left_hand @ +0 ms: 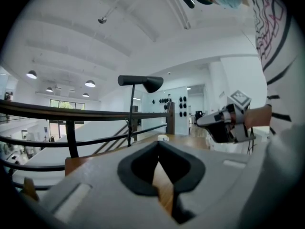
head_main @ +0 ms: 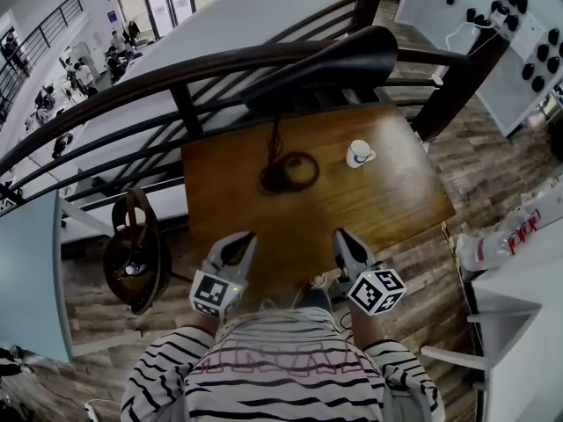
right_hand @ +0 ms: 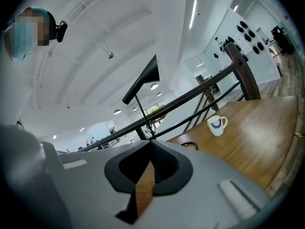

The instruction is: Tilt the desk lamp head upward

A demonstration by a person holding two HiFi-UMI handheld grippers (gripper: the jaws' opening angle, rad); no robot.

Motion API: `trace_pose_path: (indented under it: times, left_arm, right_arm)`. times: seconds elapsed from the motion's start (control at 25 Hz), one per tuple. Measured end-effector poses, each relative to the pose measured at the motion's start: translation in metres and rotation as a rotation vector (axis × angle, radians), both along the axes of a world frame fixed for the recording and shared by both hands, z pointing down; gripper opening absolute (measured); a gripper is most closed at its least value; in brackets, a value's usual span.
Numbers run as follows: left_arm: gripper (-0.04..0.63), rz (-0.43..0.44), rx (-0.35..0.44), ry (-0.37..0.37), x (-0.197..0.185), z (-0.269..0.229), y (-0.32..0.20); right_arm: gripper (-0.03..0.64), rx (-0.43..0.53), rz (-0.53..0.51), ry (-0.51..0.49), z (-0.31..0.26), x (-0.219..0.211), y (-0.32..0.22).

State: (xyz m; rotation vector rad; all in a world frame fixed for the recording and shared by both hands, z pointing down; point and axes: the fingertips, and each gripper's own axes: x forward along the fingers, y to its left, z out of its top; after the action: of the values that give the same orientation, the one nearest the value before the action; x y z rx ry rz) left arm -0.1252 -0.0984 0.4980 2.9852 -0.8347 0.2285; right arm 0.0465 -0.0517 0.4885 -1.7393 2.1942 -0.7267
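A black desk lamp stands at the far middle of the wooden table point(head_main: 387, 200), its round base point(head_main: 288, 172) on the top. Its long dark head point(head_main: 325, 64) reaches out level toward the right. In the left gripper view the lamp head point(left_hand: 143, 82) sits atop a thin stem; in the right gripper view the lamp head point(right_hand: 143, 82) shows from below. My left gripper point(head_main: 239, 243) and right gripper point(head_main: 345, 240) hover over the near table edge, well short of the lamp. Both are shut with nothing between their jaws, as the left gripper point(left_hand: 158, 144) and right gripper point(right_hand: 151, 143) show close up.
A white mug point(head_main: 358, 153) stands right of the lamp base. A dark railing point(head_main: 132, 90) runs behind the table over a drop. A round dark chair point(head_main: 132, 253) is at the left, a white desk point(head_main: 519, 271) at the right.
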Motion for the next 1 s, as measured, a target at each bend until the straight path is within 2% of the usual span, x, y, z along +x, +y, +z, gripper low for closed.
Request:
trace_pose_path:
  times: [0.32,1.0]
  left_arm:
    - [0.005,0.007,-0.021,-0.01,-0.011,0.008,0.018]
    - [0.003,0.006,0.013,-0.052,-0.017,0.003,0.028]
  right_arm:
    - [0.0,-0.027,-0.027,0.015,0.014,-0.021,0.008]
    - [0.0,-0.047,-0.018,0.075,0.019,-0.029,0.019]
